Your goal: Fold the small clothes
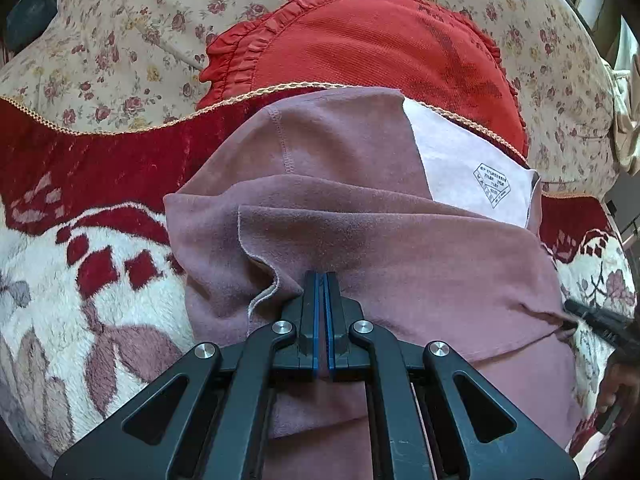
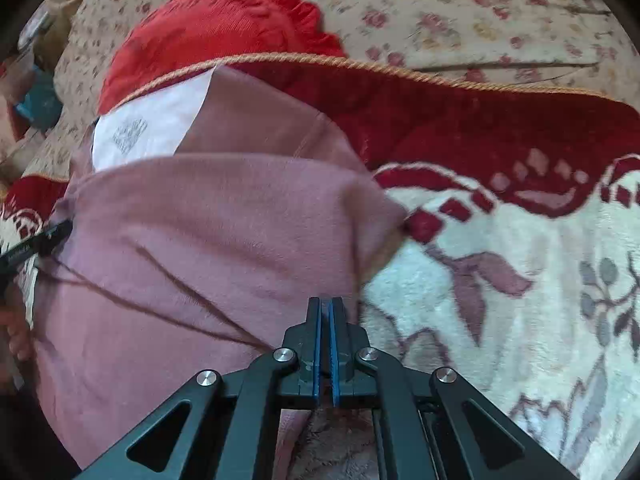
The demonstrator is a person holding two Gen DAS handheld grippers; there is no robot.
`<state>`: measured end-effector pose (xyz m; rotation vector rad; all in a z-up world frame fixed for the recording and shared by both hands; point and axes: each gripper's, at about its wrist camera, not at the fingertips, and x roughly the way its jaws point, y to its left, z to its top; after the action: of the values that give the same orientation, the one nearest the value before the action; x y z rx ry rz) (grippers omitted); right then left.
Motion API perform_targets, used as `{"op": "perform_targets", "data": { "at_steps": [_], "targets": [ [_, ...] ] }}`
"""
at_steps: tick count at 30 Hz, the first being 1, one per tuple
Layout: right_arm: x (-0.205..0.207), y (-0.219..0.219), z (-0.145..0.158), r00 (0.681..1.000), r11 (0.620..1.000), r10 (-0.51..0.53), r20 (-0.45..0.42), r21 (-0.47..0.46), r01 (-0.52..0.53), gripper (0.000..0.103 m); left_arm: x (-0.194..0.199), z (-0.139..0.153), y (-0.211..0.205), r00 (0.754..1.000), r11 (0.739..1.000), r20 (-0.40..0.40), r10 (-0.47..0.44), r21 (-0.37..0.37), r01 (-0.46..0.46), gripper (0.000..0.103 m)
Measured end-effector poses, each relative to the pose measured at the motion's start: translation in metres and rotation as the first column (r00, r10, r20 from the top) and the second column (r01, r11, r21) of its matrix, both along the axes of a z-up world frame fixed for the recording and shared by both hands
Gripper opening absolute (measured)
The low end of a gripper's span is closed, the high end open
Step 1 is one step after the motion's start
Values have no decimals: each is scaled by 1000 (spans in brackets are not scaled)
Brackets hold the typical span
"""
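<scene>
Shirt (image 1: 360,208) dusty pink, same pink stitching; pale white inside patch (image 1: 472,160) with small grey diamond print; blanket (image 1: 80,272) fluffy, cream with dark red band, red diamonds, mauve leaves, grey flowers, orange cord edge; cushion (image 1: 360,48) bright red-orange, frilly edge; sofa cover (image 1: 120,40) beige with little pink and yellow roses; left gripper (image 1: 321,280) black, blue strips, silver bolts; right gripper (image 2: 326,304) same colours.
</scene>
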<state>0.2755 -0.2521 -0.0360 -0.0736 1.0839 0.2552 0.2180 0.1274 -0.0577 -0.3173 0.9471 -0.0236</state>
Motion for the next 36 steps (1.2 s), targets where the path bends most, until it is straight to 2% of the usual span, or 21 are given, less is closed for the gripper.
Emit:
{"op": "perform_targets", "data": {
  "at_steps": [2, 3, 5, 7, 9, 13, 15, 18, 20, 21, 24, 25, 27, 30, 32, 35, 36],
  "targets": [
    [-2, 3, 17, 998, 999, 0, 67, 48, -3, 1, 1, 1, 0, 1000, 1000, 1, 3, -7, -3, 2],
    [-2, 6, 21, 997, 997, 5, 75, 77, -10, 1, 1, 1, -1, 1000, 1000, 2, 3, -9, -3, 2],
    [0, 17, 14, 998, 995, 51, 24, 83, -53, 1, 0, 0, 0, 1000, 1000, 6, 6, -18, -5, 2],
    [-1, 30, -15, 991, 996, 86, -100, -8, -87, 3, 0, 0, 1, 1000, 999, 7, 13, -33, -13, 2],
    [-6, 29, -17, 993, 995, 101, -59, -10, -102, 3, 0, 0, 1, 1000, 999, 6, 21, -37, -21, 2],
    [-9, 21, -14, 995, 997, 78, -65, 27, -76, 3, 0, 1, -2, 1000, 999, 9, 26, -20, -25, 2],
    [-10, 18, -7, 996, 997, 75, -43, 13, -75, 3, 0, 1, 1, 1000, 998, 2, 29, -48, -29, 2],
    [0, 20, 12, 994, 999, 39, 102, 19, -41, 3, 0, -2, 8, 999, 992, -5, 48, -118, -48, 2],
    [13, 20, 14, 991, 999, -9, 132, 49, 2, 4, -1, -4, 11, 999, 989, -3, 46, -141, -46, 2],
    [22, 19, 10, 992, 997, -37, 117, 74, 29, 4, -1, -4, 11, 999, 988, -3, 44, -146, -44, 2],
    [43, 15, -28, 991, 989, -117, -61, 86, 122, 5, 0, -4, 11, 999, 988, -2, 37, -151, -37, 2],
    [43, 12, -27, 991, 986, -126, -32, 109, 129, 5, 0, -5, 11, 999, 988, -2, 34, -152, -34, 2],
    [45, 7, -24, 987, 980, -143, -68, 127, 151, 5, 0, -5, 11, 999, 986, 1, 34, -162, -33, 2],
    [35, -2, 0, 984, 973, -179, 5, 151, 176, 5, -2, -2, 13, 999, 986, 14, 31, -167, -28, 2],
    [14, -8, 23, 977, 970, -196, 87, 165, 180, 5, -10, 6, 10, 999, 988, 36, 14, -156, -8, 3],
    [-31, -16, 52, 971, 971, -166, 173, 198, 131, 5, -32, 26, 3, 995, 990, 92, -27, -138, 40, 14],
    [-49, -19, 60, 970, 974, -145, 195, 201, 105, 5, -40, 31, 2, 994, 989, 101, -38, -139, 52, 23]
  ]
}}
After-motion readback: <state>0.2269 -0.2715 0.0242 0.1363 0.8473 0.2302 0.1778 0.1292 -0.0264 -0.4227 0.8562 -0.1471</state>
